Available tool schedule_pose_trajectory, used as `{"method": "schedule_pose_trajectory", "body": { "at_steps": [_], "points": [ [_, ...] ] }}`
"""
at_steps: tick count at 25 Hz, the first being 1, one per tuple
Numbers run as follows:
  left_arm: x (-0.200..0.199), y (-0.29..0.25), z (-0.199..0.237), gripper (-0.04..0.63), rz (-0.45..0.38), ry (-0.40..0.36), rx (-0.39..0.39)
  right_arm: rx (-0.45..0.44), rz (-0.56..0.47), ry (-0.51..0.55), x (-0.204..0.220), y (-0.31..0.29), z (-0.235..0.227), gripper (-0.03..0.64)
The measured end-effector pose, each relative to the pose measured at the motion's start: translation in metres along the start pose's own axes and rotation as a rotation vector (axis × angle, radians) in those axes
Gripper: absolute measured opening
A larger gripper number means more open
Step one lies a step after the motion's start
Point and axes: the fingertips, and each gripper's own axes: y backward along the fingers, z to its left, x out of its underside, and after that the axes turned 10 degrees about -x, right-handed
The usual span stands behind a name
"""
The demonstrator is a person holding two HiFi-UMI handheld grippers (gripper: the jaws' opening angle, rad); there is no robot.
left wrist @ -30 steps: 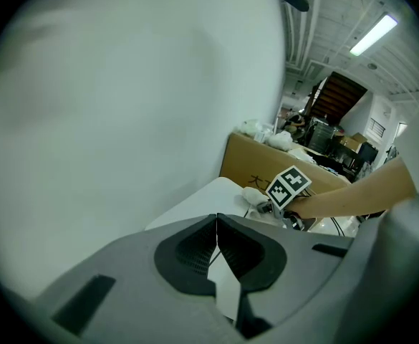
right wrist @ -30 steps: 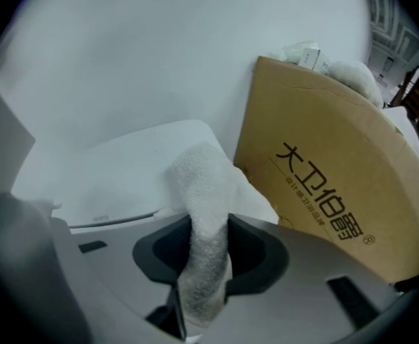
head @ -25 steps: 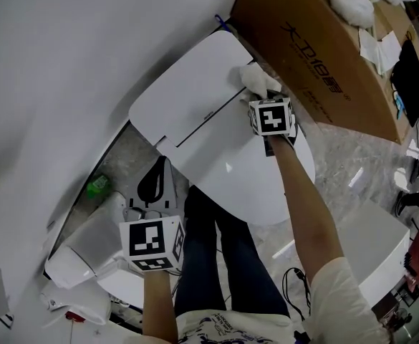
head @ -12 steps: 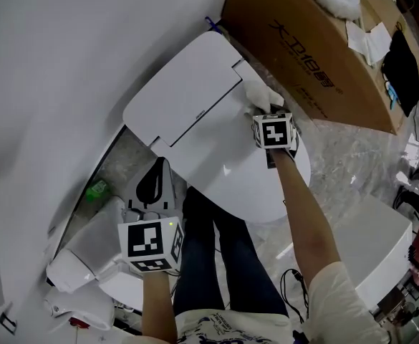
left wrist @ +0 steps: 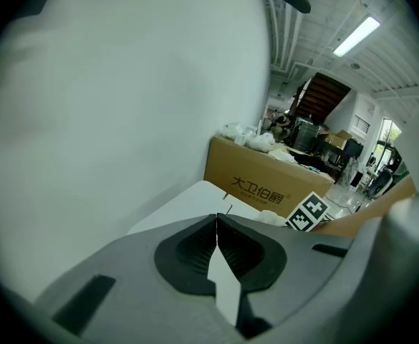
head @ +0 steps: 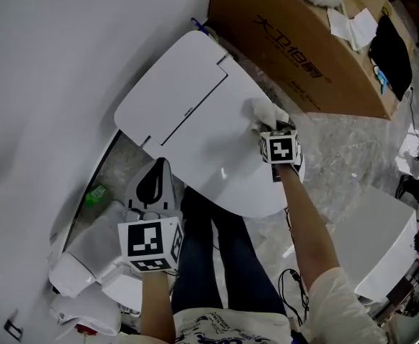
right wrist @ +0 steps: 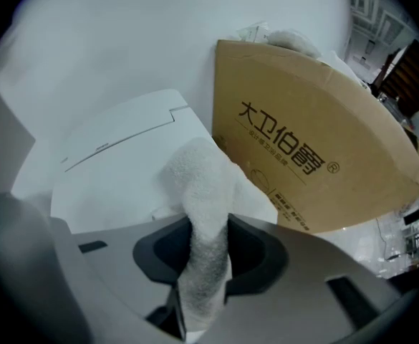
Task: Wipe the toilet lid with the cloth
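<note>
On the lid's right edge, my right gripper (head: 271,125) is clamped on the cloth (head: 265,110). Its own view shows the white terry bunched between the jaws (right wrist: 205,267) and spilling forward onto the lid (right wrist: 116,174). A second ago the cloth sat up by the seam where the lid meets the tank top. It has since come along the right side of the lid toward me, and it now presses on the lid (head: 209,145) partway to the front curve. Just beyond it stands the cardboard box (head: 302,45), close against the toilet's right side.

My left gripper (head: 156,179) has not moved. It hangs low beside the toilet's left flank, above my legs, off the lid. Its jaws (left wrist: 216,246) are closed tip to tip with nothing between them. It points along the white wall (left wrist: 123,99) toward the box (left wrist: 256,181).
</note>
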Motion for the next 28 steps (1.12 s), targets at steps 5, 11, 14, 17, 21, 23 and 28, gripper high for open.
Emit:
{"method": "schedule_pose_trajectory", "body": {
  "at_steps": [5,11,14,17,21,23,28],
  "points": [
    [-0.002,0.004,-0.012,0.009,-0.012,-0.022,0.02,0.025,0.016,-0.051,0.047,0.017,-0.016,0.106],
    [0.002,0.011,-0.026,0.009,-0.014,-0.043,0.041,0.049,0.037,-0.089,0.088,0.033,-0.031,0.106],
    [0.005,0.015,-0.031,0.009,-0.015,-0.052,0.051,0.062,0.042,-0.114,0.104,0.039,-0.036,0.106],
    [0.007,0.017,-0.033,0.009,-0.014,-0.058,0.056,0.072,0.051,-0.137,0.118,0.043,-0.04,0.106],
    [0.008,0.019,-0.036,0.009,-0.016,-0.065,0.064,0.094,0.059,-0.177,0.134,0.05,-0.044,0.106],
    [0.008,0.021,-0.037,0.009,-0.02,-0.068,0.069,0.1,0.061,-0.197,0.144,0.053,-0.046,0.106],
    [0.009,0.024,-0.039,0.009,-0.024,-0.08,0.078,0.133,0.083,-0.263,0.17,0.064,-0.052,0.106]
  ]
}}
